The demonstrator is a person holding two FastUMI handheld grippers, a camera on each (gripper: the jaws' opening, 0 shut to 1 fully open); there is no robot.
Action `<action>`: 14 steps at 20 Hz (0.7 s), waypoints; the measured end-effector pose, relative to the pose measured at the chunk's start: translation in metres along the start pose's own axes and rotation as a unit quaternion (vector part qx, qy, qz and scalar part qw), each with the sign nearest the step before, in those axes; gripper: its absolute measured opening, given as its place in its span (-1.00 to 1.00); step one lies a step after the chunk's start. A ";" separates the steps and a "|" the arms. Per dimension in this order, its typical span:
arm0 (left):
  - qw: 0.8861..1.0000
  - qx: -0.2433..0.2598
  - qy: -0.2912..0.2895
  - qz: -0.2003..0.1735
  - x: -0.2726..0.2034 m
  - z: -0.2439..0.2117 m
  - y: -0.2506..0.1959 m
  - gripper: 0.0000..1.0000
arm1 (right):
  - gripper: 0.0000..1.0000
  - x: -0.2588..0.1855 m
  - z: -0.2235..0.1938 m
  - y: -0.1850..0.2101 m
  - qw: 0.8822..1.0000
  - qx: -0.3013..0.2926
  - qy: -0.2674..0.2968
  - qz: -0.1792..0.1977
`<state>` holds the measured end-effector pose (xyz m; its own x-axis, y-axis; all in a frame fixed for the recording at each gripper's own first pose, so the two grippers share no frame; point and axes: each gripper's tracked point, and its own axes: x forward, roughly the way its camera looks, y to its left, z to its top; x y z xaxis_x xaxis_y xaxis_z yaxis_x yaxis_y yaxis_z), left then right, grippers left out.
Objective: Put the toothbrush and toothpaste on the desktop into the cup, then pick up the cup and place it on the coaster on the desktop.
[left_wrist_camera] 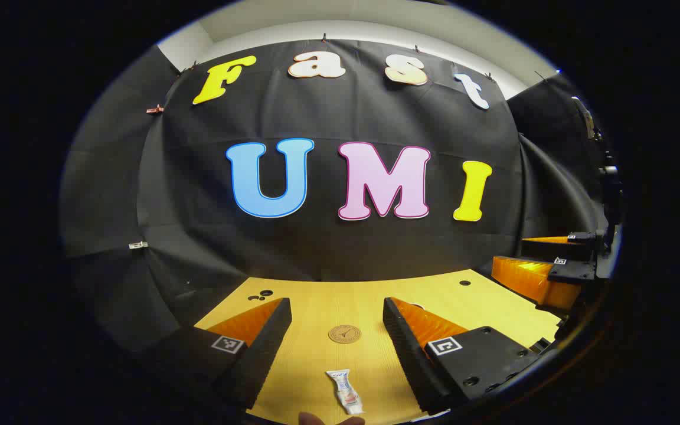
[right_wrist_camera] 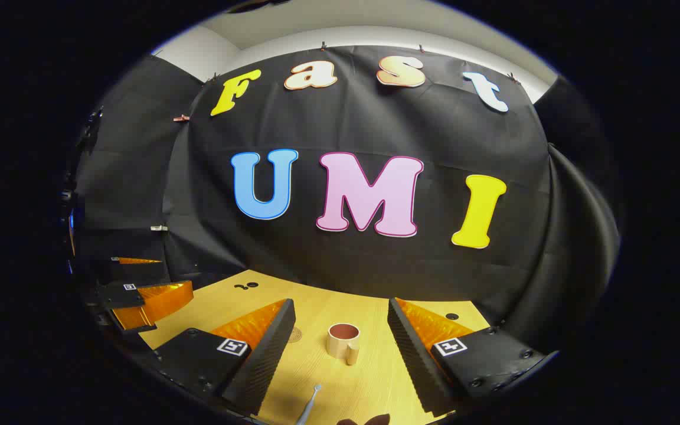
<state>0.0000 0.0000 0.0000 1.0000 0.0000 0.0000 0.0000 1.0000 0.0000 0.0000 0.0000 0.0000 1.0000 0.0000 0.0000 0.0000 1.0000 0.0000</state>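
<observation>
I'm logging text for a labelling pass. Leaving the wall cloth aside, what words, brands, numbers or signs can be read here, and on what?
Nothing can be quoted.
Toothpaste tube: printed, but too small and blurred to read.
Coaster: a dark central mark, too small to make out.
Cup: no lettering on the visible side.
Left tool and right tool: square markers with coded patterns, not words.

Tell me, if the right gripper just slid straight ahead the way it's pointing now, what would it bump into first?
Probably the cup. It stands upright on the wooden desktop, right between the open fingers of the right gripper and a little ahead of them. The toothbrush lies nearer but low, so the gripper might pass over it; depth is hard to judge.
</observation>
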 end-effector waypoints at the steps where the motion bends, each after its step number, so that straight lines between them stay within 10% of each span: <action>1: 1.000 0.001 0.002 -0.001 0.001 -0.003 -0.001 0.94 | 0.94 0.001 -0.001 0.000 1.000 0.000 0.002 0.000; 14: 1.000 0.005 0.020 -0.009 0.002 -0.012 -0.012 0.94 | 0.94 0.000 -0.008 -0.007 1.000 0.006 0.016 0.005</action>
<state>0.0016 -0.0115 -0.0119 0.9990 -0.0171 -0.0405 0.0176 0.9998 0.0103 -0.0005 -0.0067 -0.0080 0.9994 0.0105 -0.0317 -0.0101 0.9999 0.0118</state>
